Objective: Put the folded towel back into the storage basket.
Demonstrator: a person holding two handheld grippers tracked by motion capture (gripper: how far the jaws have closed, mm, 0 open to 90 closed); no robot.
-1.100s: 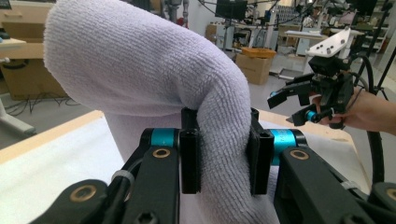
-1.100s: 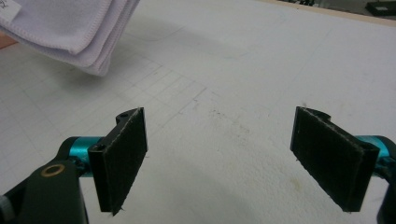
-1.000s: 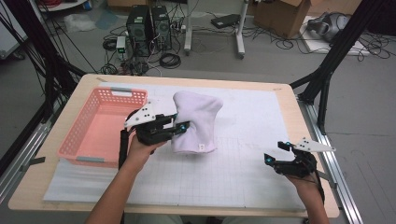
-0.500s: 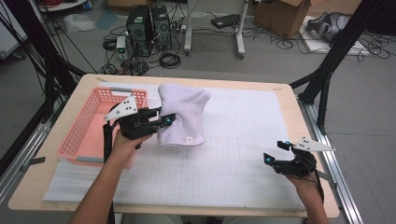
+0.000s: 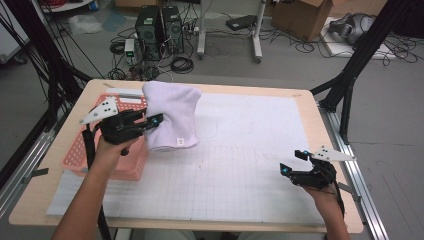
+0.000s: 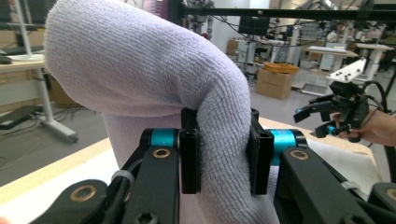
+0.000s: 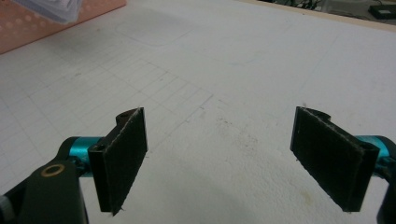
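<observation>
A folded pale lilac towel [image 5: 172, 117] hangs in the air at the table's left, right beside the pink basket [image 5: 80, 150]. My left gripper [image 5: 154, 122] is shut on its edge; in the left gripper view the cloth [image 6: 140, 79] bulges up between the two pads [image 6: 189, 158], and the gripper [image 6: 224, 158] pinches a thick fold. My right gripper [image 5: 290, 162] rests near the table's right front edge, open, and the right gripper view shows the gripper [image 7: 219, 154] with bare mat between the pads [image 7: 123, 156].
A white gridded mat [image 5: 240, 165] covers most of the wooden table [image 5: 45, 195]. Black frame poles stand at both sides. Computers, cables and cardboard boxes lie on the floor behind the table. The other hand's gripper [image 6: 343, 109] is visible far off in the left gripper view.
My left gripper has carried the towel leftward and a little up, from the mat's middle to the basket's right edge. The right gripper has stayed where it was.
</observation>
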